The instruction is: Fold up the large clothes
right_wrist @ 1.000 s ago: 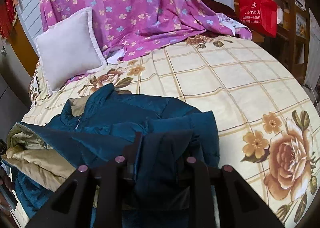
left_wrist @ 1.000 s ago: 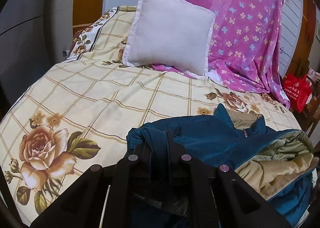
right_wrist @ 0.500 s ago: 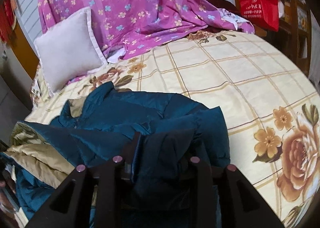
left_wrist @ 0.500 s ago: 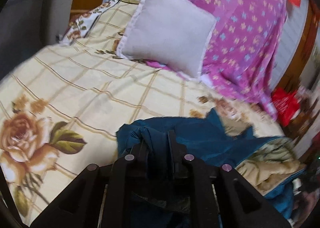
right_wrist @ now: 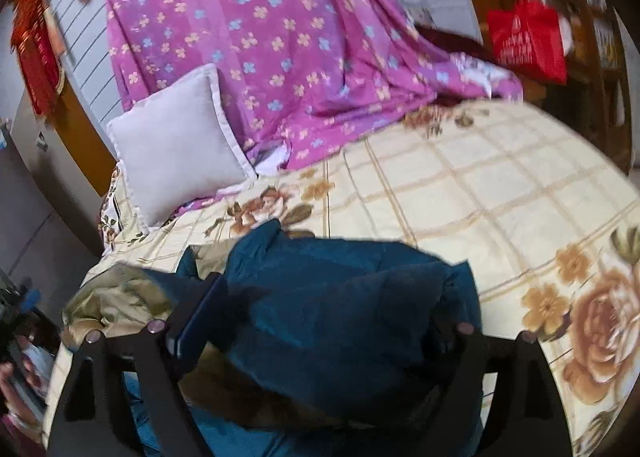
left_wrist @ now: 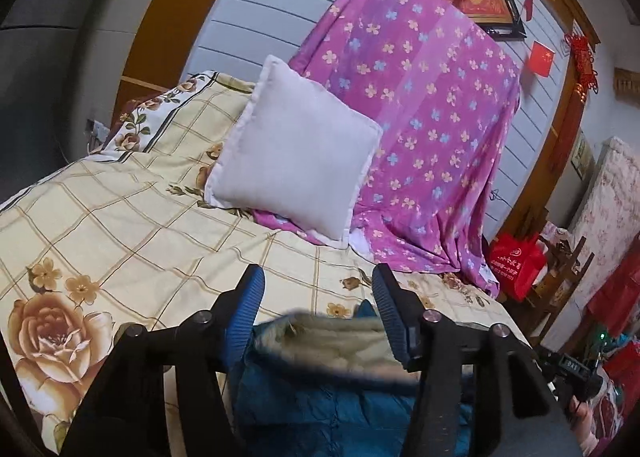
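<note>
A teal padded jacket point(right_wrist: 340, 309) with tan lining lies bunched on the bed near its front edge. In the left wrist view the jacket point(left_wrist: 332, 389) lies below and between the fingers, its tan lining point(left_wrist: 336, 341) turned up. My left gripper point(left_wrist: 316, 297) is open and empty, its blue pads wide apart above the jacket. My right gripper point(right_wrist: 320, 317) is open, with a thick fold of the jacket lying between its spread fingers; the right fingertip is hidden by cloth.
The bed has a cream checked sheet with roses point(left_wrist: 120, 225). A white pillow point(left_wrist: 296, 161) leans on a purple flowered cloth point(left_wrist: 420, 117) at the headboard. A red bag point(left_wrist: 516, 261) hangs beside the bed on the right.
Both grippers were shut on jacket folds; now both stand open. The left gripper has let go and risen, tilting up. The jacket has dropped onto the bed.
</note>
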